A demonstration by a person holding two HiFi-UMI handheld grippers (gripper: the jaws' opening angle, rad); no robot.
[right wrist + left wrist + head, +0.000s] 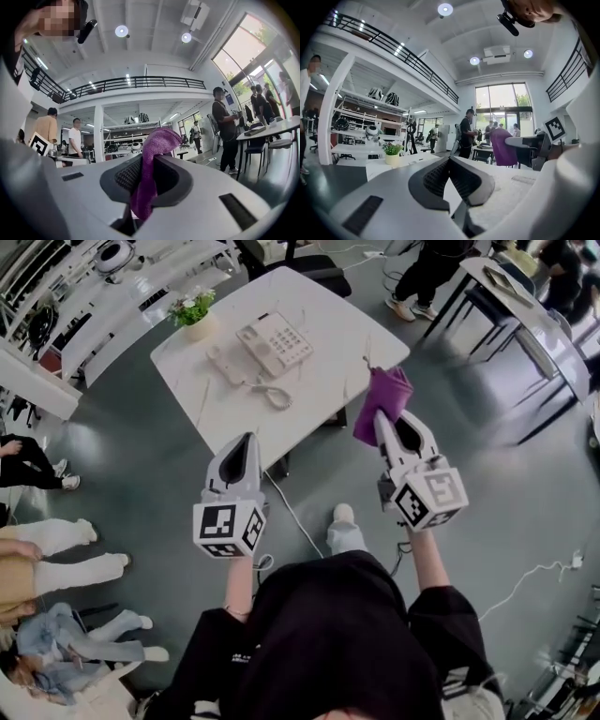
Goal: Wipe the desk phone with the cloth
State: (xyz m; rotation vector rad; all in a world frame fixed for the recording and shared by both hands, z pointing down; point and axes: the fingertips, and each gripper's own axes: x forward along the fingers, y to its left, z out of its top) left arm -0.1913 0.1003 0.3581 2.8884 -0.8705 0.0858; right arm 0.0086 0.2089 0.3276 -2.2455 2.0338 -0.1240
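The beige desk phone (pixel 277 340) sits on the white table (pixel 328 324). Its handset (pixel 226 365) lies off the base beside it, with the coiled cord (pixel 275 396) running toward the near edge. My right gripper (pixel 382 418) is shut on a purple cloth (pixel 383 401), held up over the table's near right corner. In the right gripper view the cloth (pixel 151 173) hangs pinched between the jaws of the right gripper (pixel 147 165). My left gripper (pixel 247 439) hovers at the table's near edge, shut and empty; in its own view the left gripper (pixel 450 163) shows closed pads, with the cloth (pixel 504 147) off to the right.
A small potted plant (pixel 194 314) stands at the table's far left corner. Cables (pixel 292 512) trail across the grey floor under the table. People stand at the far right by another table (pixel 530 310), and others sit at the left (pixel 37 563). White shelving (pixel 103 296) lines the far left.
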